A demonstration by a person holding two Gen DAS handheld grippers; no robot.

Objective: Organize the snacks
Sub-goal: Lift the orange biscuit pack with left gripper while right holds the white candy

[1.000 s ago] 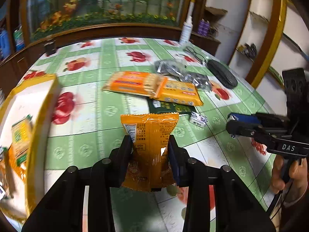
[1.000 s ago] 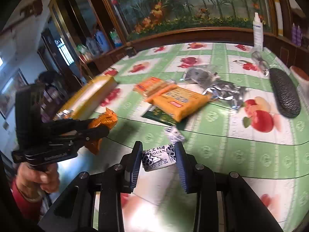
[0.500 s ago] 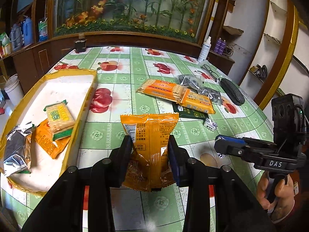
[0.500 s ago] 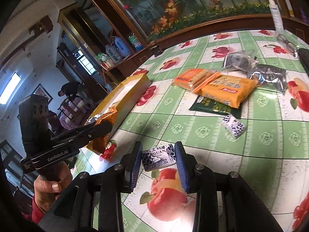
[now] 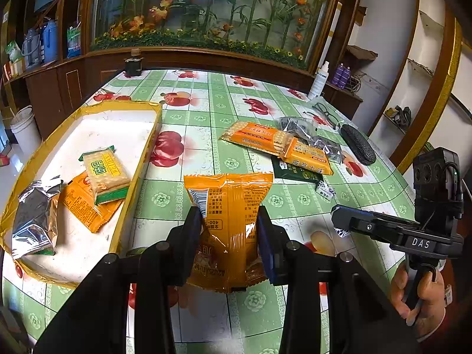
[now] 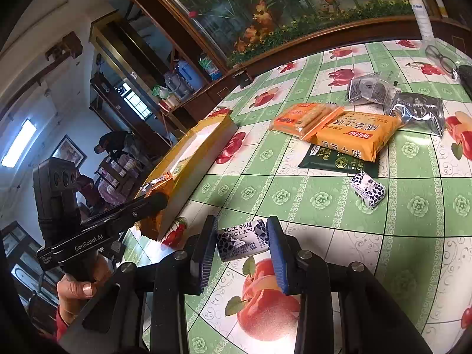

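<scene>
My left gripper (image 5: 230, 230) is shut on an orange snack bag (image 5: 228, 206), held upright above the table just right of the yellow-rimmed tray (image 5: 141, 153). The tray holds a green-edged cracker pack (image 5: 104, 174), a flat orange packet (image 5: 82, 203) and a silver bag (image 5: 35, 215). My right gripper (image 6: 242, 236) is shut on a small white and navy candy pack (image 6: 242, 240). In the right wrist view the left gripper (image 6: 153, 203) hangs by the tray's near corner. A second small candy pack (image 6: 368, 190) lies loose on the cloth.
On the green apple-print tablecloth (image 5: 206, 118) lie two orange cracker packs (image 6: 351, 132), a dark green packet (image 6: 336, 162) and silver bags (image 6: 419, 112). Glasses (image 6: 442, 59), a black case (image 5: 358, 144) and a spray bottle (image 5: 318, 81) stand at the far right. A white bucket (image 5: 25, 126) sits on the floor.
Both grippers have swung left toward the tray, each still gripping its snack. The tray has come fully into the left wrist view. The loose candy pack now lies further right.
</scene>
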